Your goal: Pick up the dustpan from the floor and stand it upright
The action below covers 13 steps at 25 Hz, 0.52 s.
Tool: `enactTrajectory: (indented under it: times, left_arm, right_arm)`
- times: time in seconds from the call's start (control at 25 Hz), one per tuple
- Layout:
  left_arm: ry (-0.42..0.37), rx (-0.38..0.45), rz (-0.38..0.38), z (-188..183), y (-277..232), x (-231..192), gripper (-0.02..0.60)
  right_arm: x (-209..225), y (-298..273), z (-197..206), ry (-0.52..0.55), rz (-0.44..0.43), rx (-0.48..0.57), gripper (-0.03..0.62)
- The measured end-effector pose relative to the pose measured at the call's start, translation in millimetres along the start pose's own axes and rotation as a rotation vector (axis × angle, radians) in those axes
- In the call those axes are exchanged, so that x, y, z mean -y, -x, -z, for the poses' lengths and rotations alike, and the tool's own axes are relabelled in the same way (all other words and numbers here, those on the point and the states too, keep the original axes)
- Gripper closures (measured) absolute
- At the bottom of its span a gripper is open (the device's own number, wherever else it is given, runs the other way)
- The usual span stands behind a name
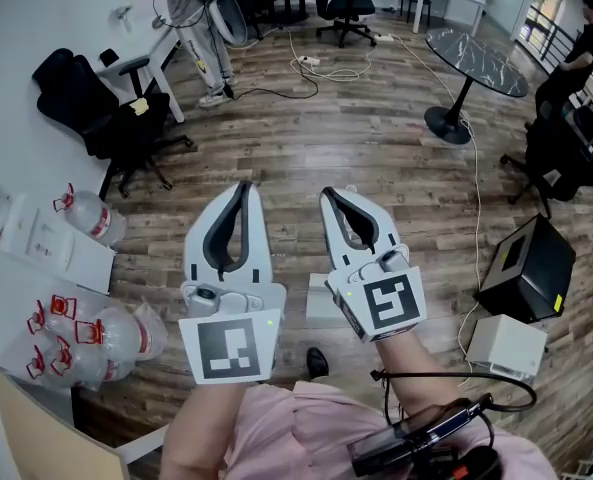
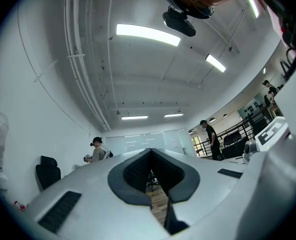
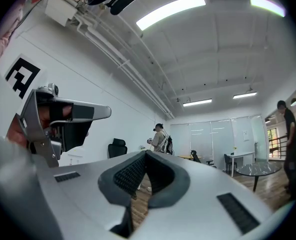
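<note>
No dustpan can be made out for sure in any view. A pale flat thing lies on the wooden floor between my grippers, mostly hidden by the right one; I cannot tell what it is. My left gripper is held up in front of me, jaws shut with nothing in them. My right gripper is beside it, also shut and empty. The left gripper view shows its tips meeting, pointed level across the room. The right gripper view shows the same for its tips.
A black office chair stands at the left, with water bottles by the wall. A round dark table, a black box and a white box are at the right. Cables cross the floor. One person stands at the back, another person at the right.
</note>
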<state>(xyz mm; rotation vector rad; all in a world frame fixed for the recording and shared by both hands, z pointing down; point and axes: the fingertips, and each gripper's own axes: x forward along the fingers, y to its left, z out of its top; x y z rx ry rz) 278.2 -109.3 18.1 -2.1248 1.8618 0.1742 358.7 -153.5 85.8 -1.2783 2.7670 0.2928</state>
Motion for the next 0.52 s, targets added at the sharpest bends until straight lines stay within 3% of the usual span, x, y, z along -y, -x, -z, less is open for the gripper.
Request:
enactTrajectory:
  times: [0.52]
  left_arm:
    - [-0.004, 0.008, -0.001, -1.5, -3.4, -5.7, 0.572]
  right_arm:
    - [-2.6, -6.4, -4.8, 0.013, -0.005, -0.003, 0.594]
